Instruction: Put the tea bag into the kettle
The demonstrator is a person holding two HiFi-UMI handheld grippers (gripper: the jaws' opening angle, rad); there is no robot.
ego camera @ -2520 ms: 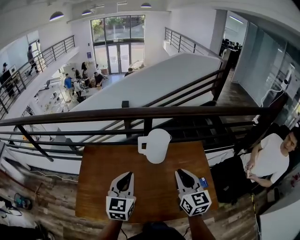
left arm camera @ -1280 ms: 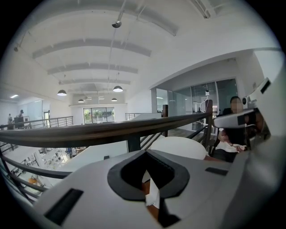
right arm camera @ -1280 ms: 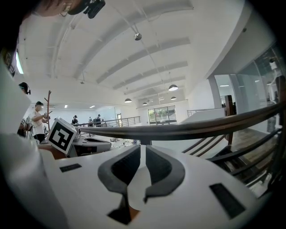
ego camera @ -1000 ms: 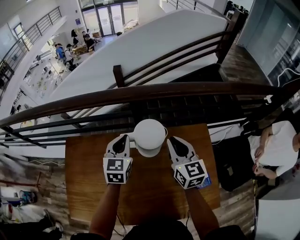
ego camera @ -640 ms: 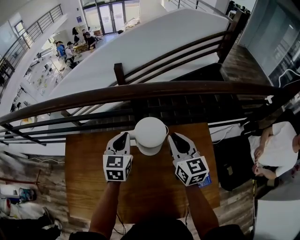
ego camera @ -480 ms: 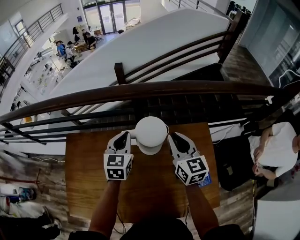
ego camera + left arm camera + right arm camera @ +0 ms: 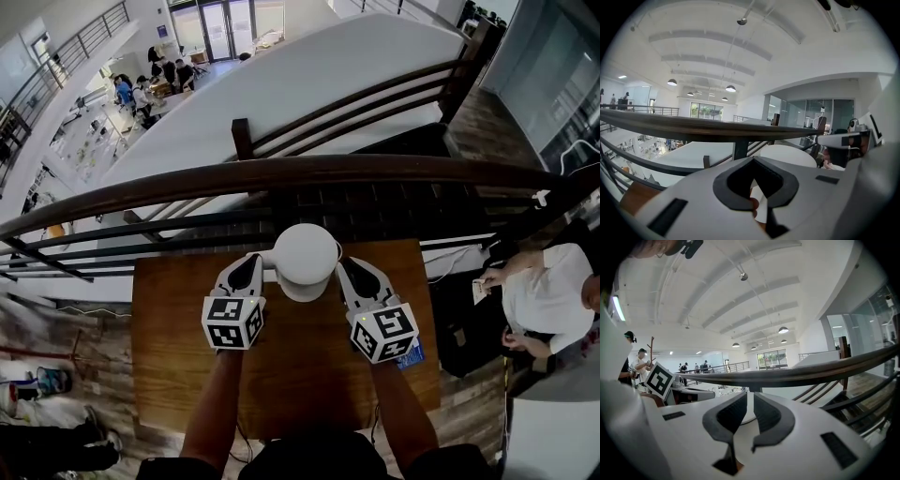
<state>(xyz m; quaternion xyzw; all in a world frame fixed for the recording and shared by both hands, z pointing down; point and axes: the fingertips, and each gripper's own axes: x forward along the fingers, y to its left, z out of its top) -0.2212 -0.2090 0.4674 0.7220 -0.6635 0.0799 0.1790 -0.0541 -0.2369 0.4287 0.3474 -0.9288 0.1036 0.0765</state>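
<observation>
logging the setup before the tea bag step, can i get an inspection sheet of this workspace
surface: wooden table, mostly bare.
job's things: white kettle at the far edge, lid looks on; small blue packet at the right edge, possibly the tea bag.
clutter: nothing seen.
grippers: left tool closed around the kettle's handle; right tool beside the kettle, jaws a slit apart, nothing between them.
cables: thin white line off the table's far right corner, likely a cable.
surroundings: dark railing just behind the table; person in a white shirt seated to the right; open hall below.
</observation>
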